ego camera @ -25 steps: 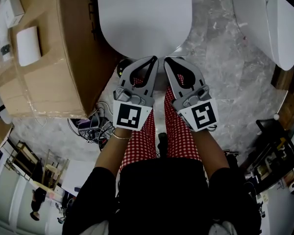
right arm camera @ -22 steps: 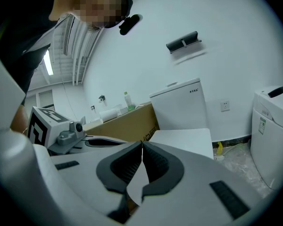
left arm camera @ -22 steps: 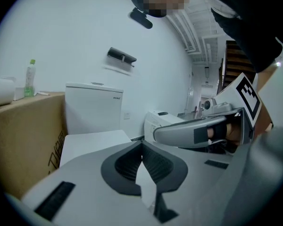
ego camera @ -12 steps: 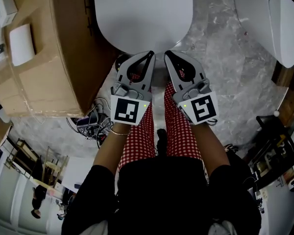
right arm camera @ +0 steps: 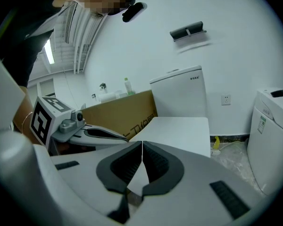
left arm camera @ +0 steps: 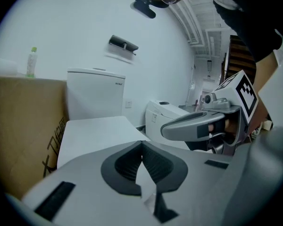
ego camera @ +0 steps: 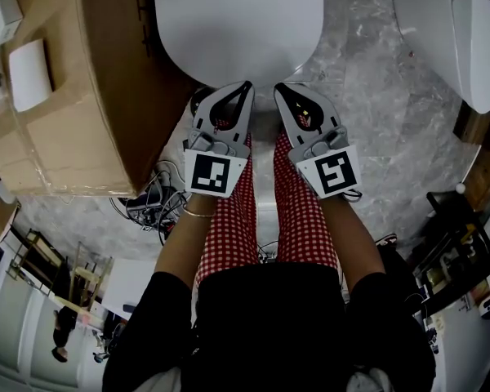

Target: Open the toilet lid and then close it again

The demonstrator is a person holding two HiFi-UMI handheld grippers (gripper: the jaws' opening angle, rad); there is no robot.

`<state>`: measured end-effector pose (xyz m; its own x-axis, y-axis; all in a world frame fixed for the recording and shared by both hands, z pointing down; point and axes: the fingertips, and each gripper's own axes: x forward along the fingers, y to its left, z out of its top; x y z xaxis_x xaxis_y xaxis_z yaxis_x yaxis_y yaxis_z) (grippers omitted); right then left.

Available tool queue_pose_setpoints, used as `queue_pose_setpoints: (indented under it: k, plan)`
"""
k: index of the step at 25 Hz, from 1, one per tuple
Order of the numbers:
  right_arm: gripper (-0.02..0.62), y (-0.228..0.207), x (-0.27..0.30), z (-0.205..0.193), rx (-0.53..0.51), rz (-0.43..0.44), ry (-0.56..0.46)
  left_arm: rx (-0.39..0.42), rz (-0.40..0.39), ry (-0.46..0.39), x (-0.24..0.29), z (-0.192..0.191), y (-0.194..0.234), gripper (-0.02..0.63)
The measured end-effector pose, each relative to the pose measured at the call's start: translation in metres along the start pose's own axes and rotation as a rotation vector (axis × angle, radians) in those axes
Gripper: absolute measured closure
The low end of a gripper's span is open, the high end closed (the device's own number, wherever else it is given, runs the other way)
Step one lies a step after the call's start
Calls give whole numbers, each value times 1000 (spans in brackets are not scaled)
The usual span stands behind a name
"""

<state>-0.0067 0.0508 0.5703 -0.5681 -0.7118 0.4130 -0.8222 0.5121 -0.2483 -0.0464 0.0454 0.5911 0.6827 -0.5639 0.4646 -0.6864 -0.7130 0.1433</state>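
Note:
The white toilet lid (ego camera: 237, 23) lies closed and flat at the top middle of the head view. Both grippers hover side by side just in front of its near edge, above the person's checked trousers. My left gripper (ego camera: 248, 85) is shut with nothing in it, its tips close to the lid's rim. My right gripper (ego camera: 278, 87) is likewise shut and empty. In the left gripper view the lid (left arm camera: 92, 132) stretches toward the tank (left arm camera: 95, 98) beyond the closed jaws (left arm camera: 141, 143). From the right gripper view I see the same lid (right arm camera: 179, 128), the tank (right arm camera: 179, 92) and shut jaws (right arm camera: 142, 143).
A large cardboard box (ego camera: 73, 96) stands tight against the toilet's left side. A second white toilet (ego camera: 453, 31) sits at the right. Tangled cables (ego camera: 151, 207) lie on the marble floor (ego camera: 384, 137) by the left foot. A dark rack (ego camera: 465, 260) stands at the right edge.
Both grippers have edged forward and slightly up toward the lid's near rim. Both stay shut.

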Motion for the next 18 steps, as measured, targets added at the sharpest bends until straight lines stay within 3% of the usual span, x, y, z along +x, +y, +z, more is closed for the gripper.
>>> queue_pose_setpoints:
  k: [18]
  plan:
    - [575, -22, 3, -61, -41, -21, 124, -25, -13, 106, 10, -49, -5, 603]
